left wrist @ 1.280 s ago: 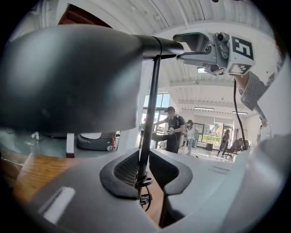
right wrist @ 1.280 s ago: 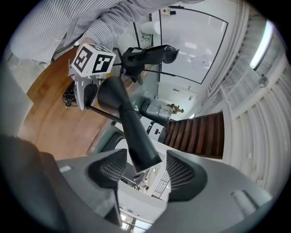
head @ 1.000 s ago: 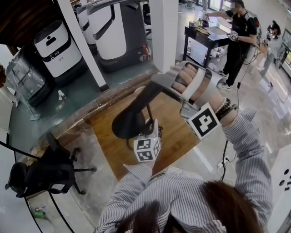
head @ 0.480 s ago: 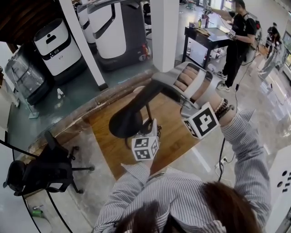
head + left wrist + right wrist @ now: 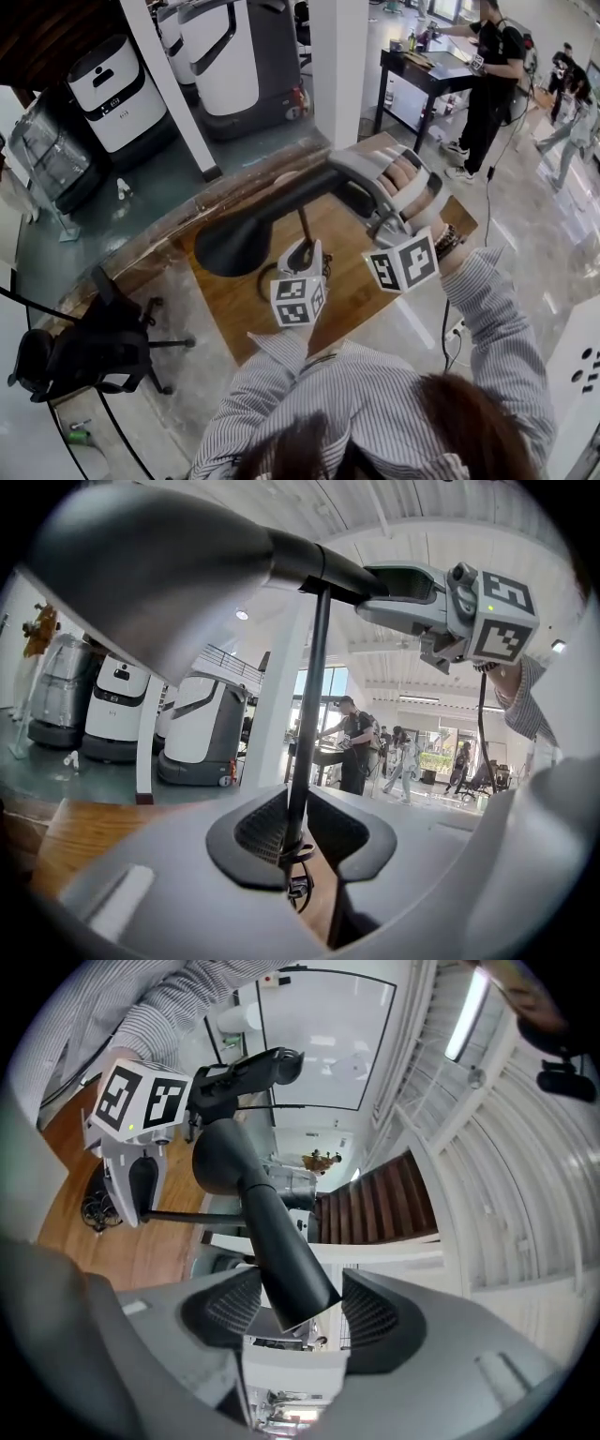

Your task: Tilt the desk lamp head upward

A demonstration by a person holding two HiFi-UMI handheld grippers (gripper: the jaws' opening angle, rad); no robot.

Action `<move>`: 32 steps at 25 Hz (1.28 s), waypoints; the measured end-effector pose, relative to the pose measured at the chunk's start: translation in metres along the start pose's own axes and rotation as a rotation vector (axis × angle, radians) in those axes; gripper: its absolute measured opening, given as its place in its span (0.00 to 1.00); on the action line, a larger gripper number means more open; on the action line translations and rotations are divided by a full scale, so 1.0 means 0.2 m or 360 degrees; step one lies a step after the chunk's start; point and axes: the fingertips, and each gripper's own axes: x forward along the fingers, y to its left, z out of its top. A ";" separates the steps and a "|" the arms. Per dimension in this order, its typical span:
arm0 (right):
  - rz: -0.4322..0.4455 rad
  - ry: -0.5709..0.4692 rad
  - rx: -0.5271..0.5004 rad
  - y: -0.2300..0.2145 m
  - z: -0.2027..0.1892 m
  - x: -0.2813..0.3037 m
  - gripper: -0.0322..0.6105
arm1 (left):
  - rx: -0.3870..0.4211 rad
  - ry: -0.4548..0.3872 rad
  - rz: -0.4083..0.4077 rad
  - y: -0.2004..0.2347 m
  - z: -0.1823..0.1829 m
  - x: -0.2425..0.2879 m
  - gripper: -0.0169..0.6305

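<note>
Left tool (image 5: 298,834) clamped on pole (image 5: 314,686), low down, steadying the lamp. Right tool (image 5: 298,1309) clamped on rear end of head (image 5: 246,1185). From there the head runs forward and away, with the shade (image 5: 232,248) at the far end, left of both tools and over the table (image 5: 352,291). Right tool sits above and right of left tool.

Progress, as a judgement: head looks close to level, so the upward tilt seems mostly done. Left to do: any last lift, then release both tools.

Versus a second ago: shade has swung further left and head reads longer and flatter. Right tool has dropped and rolled a bit. Left tool same spot on pole.
</note>
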 end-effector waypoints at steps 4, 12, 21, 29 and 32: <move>-0.0073 0.0043 0.0202 0.03 0.00 -0.01 0.45 | 0.0005 0.0002 0.0000 0.00 -0.01 -0.01 0.10; -0.0196 0.0071 0.0498 0.08 -0.03 -0.02 0.45 | 0.0023 0.0016 -0.0009 0.00 0.00 -0.01 0.09; -0.0268 0.0123 0.0969 0.15 -0.03 -0.04 0.45 | 0.0026 0.0025 -0.0025 0.00 0.00 -0.01 0.09; -0.0280 0.0159 0.1298 0.21 -0.01 -0.05 0.45 | 0.0032 0.0034 -0.0026 0.00 -0.01 -0.02 0.09; -0.0268 0.0126 0.1503 0.24 0.00 -0.06 0.44 | 0.0036 0.0038 -0.0032 0.00 0.00 -0.01 0.09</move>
